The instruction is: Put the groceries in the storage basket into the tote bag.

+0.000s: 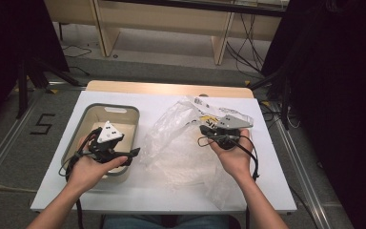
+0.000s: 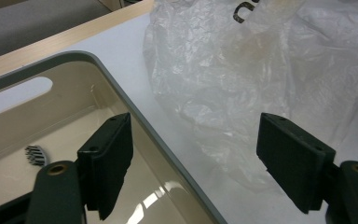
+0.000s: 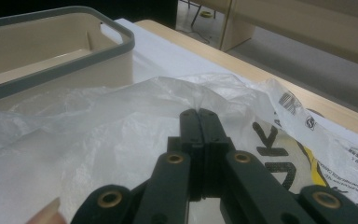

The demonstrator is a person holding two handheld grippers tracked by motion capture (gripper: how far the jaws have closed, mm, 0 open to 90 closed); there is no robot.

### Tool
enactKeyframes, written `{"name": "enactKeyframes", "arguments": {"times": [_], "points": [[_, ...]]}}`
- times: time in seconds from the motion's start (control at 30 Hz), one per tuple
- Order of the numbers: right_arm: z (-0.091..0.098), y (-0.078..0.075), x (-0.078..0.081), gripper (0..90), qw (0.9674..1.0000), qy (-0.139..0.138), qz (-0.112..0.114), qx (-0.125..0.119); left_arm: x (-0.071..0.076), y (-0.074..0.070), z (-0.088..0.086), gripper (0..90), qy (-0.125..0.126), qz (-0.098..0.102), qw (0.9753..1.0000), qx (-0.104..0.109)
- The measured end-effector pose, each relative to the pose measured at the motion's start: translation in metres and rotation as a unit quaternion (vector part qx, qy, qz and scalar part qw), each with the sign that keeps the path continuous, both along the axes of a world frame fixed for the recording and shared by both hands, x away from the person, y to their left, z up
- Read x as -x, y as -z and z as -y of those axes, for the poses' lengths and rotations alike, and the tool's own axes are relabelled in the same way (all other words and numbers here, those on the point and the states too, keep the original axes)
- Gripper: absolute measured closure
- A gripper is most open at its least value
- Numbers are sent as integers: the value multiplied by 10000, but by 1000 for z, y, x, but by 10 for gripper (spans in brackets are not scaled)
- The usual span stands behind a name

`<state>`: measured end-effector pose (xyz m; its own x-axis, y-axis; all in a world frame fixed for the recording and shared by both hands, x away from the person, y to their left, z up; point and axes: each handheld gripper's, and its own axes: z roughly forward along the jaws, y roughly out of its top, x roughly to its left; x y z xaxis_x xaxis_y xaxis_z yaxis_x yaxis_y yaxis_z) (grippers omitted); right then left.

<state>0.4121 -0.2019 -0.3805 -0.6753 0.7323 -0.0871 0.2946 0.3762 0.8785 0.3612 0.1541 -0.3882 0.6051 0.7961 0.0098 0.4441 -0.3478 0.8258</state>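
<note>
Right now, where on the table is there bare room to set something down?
Bare white table lies beyond the beige bin and the plastic bag, a strip runs along the near edge, and another right of the bag. The middle is crowded: the bag spreads there, pinched by the right gripper, while the left gripper hangs open over the bin's rim.

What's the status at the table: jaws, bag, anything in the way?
Left gripper open, jaws straddling the bin rim. Right gripper shut on the bag, pinching a fold. Bag lies crumpled beside the bin. Nothing between them.
</note>
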Motion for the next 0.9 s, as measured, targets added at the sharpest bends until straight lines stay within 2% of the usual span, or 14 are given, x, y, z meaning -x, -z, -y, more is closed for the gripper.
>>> {"name": "enactKeyframes", "arguments": {"times": [0.23, 0.4, 0.6, 0.9], "points": [[1, 0, 2, 900, 10000, 9, 4, -14, -5, -2, -9, 267, -176, -80, 9998, -22], [1, 0, 1, 900, 10000, -13, 16, -18, -12, 0, -20, 270, -412, -196, 9990, -34], [0, 2, 0, 900, 10000, -54, -12, -18, -22, 9, -38, 275, -832, -463, 9953, -175], [-1, 3, 0, 900, 10000, -69, -16, 10, -37, 15, -47, 281, -1097, -643, 9912, -363]]}}
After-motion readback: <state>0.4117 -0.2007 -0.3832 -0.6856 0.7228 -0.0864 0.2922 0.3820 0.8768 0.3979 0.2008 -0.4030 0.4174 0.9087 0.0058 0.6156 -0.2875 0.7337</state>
